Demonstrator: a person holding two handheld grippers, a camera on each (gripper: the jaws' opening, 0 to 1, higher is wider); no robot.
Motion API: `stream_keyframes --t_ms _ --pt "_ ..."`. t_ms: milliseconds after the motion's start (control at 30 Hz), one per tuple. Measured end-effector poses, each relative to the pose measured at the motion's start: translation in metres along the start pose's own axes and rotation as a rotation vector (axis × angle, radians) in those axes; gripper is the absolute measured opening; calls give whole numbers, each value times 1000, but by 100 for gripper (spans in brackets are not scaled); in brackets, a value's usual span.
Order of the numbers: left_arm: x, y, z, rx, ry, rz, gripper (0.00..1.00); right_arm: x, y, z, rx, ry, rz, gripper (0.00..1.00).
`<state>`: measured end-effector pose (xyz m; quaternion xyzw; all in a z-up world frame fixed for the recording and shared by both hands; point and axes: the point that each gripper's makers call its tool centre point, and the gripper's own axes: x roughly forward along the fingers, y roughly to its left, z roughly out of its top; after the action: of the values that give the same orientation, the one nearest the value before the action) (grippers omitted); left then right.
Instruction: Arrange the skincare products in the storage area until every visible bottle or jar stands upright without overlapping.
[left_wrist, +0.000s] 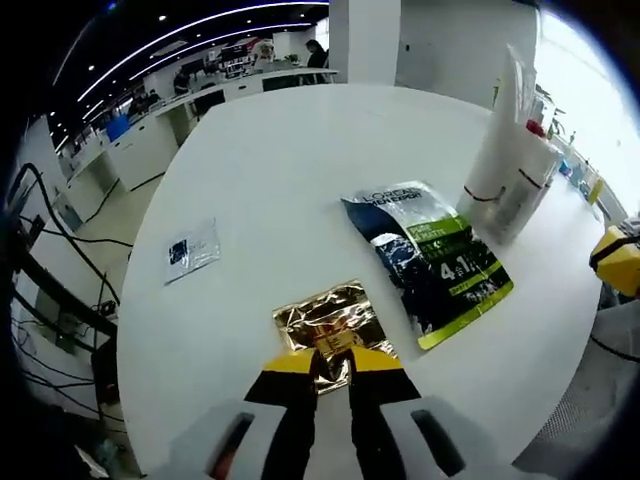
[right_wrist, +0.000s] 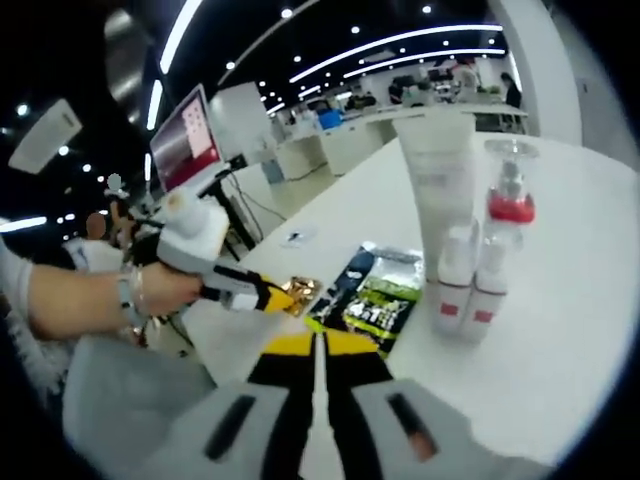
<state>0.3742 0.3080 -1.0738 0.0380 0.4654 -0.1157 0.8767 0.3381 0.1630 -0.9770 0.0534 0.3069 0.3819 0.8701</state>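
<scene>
At the desk's (left_wrist: 260, 170) near edge we see the left gripper (left_wrist: 333, 362) clamped on the gold sachet (left_wrist: 330, 322), the right gripper (right_wrist: 318, 345) closed on nothing, then the green pouch (left_wrist: 430, 260) beyond, and tube (right_wrist: 440, 190) and bottles (right_wrist: 490, 270) upright toward the far edge.

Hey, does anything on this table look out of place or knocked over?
Yes. The green and blue sachet and the gold foil packet lie flat on the white table, and a small clear packet lies apart from them. The white tube and the small bottles stand upright. Nothing looks spilled.
</scene>
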Motion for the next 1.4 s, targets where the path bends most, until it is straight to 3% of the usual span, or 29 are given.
stream_keyframes --t_ms 400,1400 --pt "0 0 0 28 -24 -13 12 0 -3 -3 22 15 -5 2" --pt "1 -3 2 10 -55 -27 13 2 -5 -7 80 25 7 2"
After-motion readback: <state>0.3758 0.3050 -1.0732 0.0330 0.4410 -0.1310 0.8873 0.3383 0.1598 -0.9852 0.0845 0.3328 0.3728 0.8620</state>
